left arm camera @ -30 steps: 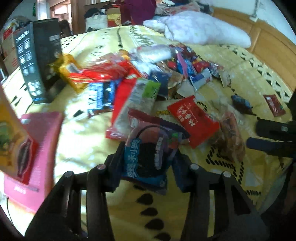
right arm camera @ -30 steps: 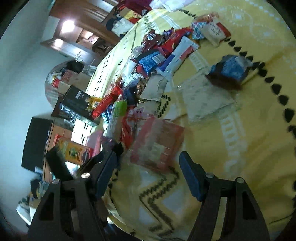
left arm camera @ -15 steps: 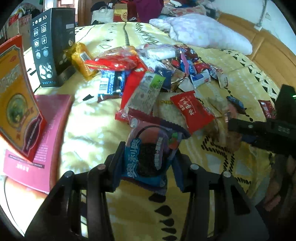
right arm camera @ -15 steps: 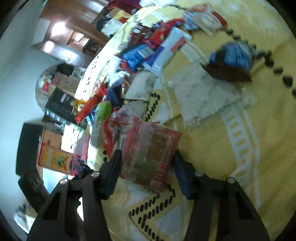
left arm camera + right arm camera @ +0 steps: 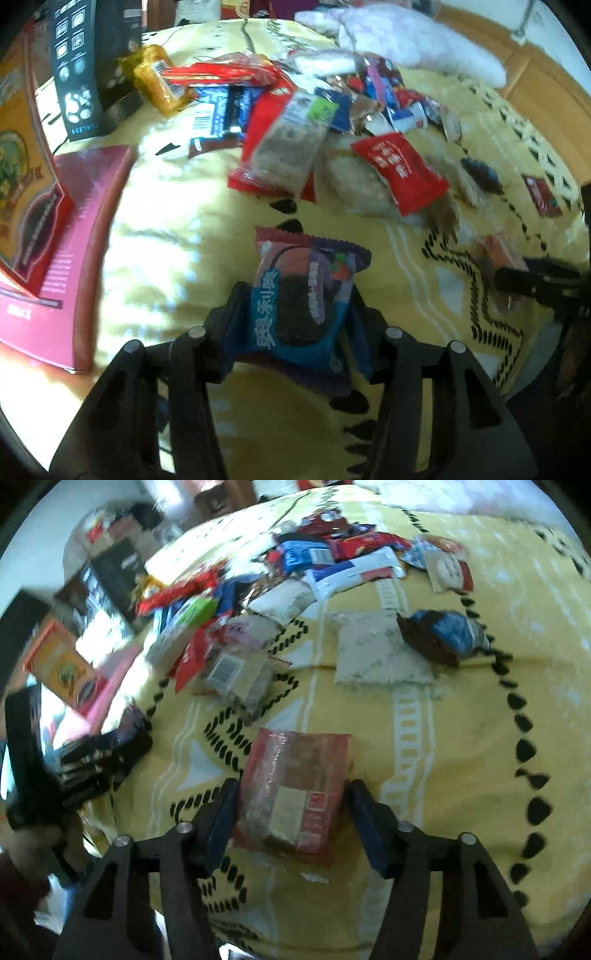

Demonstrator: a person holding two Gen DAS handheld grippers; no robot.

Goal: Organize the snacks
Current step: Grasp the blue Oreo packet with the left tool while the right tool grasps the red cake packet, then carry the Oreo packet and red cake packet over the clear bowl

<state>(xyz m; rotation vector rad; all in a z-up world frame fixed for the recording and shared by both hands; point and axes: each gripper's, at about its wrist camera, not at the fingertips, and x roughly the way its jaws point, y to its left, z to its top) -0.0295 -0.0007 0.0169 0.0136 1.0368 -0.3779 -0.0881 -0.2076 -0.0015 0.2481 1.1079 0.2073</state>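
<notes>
A blue and purple Oreo pack [image 5: 303, 295] sits between the fingers of my left gripper [image 5: 297, 317], just above the yellow bedspread [image 5: 166, 240]. Both pads touch its sides while the jaws are opening. In the right wrist view a red see-through packet [image 5: 291, 760] lies flat on the bedspread between the fingers of my right gripper [image 5: 291, 794]. Those jaws are opening too, and a gap shows along the packet's right edge. The left wrist view catches the right gripper [image 5: 524, 284] side-on at the far right, with the red packet [image 5: 495, 251] at its tips.
A heap of snack packs [image 5: 295, 129] covers the middle of the bed. A black box [image 5: 85, 66], an orange box [image 5: 22, 177] and a magenta box [image 5: 74, 240] stand at the left. A pillow [image 5: 406, 44] and wooden headboard [image 5: 535, 92] lie beyond. A blue-brown pack [image 5: 443, 635] lies apart.
The left gripper carried the Oreo pack away from the heap and lower. The right gripper closed on the red packet, rolled, drew it clear of the heap, then widened.
</notes>
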